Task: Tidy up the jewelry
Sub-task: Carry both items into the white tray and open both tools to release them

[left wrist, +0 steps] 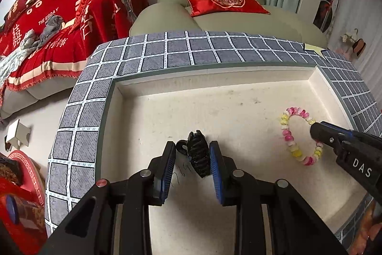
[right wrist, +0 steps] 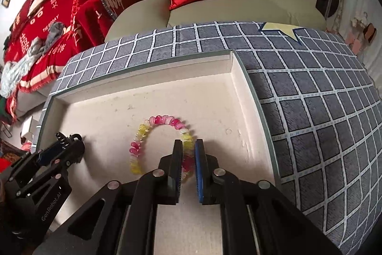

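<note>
While your left tongs (left wrist: 193, 151) clamp the black hair claw (left wrist: 197, 154) in the white tray (left wrist: 214, 87), your right tongs (right wrist: 189, 147) stand narrow. The beaded bracelet (right wrist: 152, 133) passes between them, seemingly ungripped.

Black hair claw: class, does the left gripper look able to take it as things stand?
Probably yes. The black hair claw lies in the white tray between the left gripper's fingers, with nothing in the way.

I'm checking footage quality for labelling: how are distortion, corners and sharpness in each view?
Left wrist: strong fisheye bends the tray rim and checked cloth; corners black; hair clip and bracelet sharp. Right wrist: same bowing and dark corners; bracelet sharp, soft daylight, faint shadows, no glare.
</note>
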Tool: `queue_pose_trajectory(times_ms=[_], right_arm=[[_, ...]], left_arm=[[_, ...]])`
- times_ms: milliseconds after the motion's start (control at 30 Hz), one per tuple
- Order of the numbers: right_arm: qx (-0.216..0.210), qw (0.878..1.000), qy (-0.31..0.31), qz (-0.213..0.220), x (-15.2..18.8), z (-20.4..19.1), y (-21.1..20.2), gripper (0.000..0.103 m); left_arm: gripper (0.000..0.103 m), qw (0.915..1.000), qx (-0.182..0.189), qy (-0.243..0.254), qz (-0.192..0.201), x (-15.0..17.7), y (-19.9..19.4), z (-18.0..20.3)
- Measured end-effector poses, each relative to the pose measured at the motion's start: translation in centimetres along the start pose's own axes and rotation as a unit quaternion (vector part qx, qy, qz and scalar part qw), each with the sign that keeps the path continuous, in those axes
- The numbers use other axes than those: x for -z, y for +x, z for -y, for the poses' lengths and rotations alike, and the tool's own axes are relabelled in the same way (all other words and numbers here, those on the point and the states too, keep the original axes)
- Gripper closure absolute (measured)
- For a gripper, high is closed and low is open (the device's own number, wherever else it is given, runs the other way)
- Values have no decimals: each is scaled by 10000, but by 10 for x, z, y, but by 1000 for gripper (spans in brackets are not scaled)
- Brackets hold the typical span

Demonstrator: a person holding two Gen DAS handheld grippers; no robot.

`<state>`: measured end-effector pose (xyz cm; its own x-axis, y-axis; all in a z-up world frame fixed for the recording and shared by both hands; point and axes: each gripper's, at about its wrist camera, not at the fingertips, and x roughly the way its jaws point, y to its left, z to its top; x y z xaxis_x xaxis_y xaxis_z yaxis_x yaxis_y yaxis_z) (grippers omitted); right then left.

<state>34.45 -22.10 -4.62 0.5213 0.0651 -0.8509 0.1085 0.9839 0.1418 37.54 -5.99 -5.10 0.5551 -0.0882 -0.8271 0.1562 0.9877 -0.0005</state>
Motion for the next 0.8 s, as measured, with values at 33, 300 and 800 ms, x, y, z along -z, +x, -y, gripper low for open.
queue_pose_trajectory(times_ms=[33, 300, 800], right_arm=[[-18, 10000, 16, 7, 0, -1, -1, 70], [-313, 9987, 138, 386, 3, -1, -33, 40], [-618, 9952, 539, 534, 36, 28, -91, 29]], left_arm=[[58, 10000, -25, 2, 2, 0, 0, 1], [58, 9998, -221, 15, 20, 0, -4, 2], [0, 9978, -250, 153, 586, -4, -38, 11]])
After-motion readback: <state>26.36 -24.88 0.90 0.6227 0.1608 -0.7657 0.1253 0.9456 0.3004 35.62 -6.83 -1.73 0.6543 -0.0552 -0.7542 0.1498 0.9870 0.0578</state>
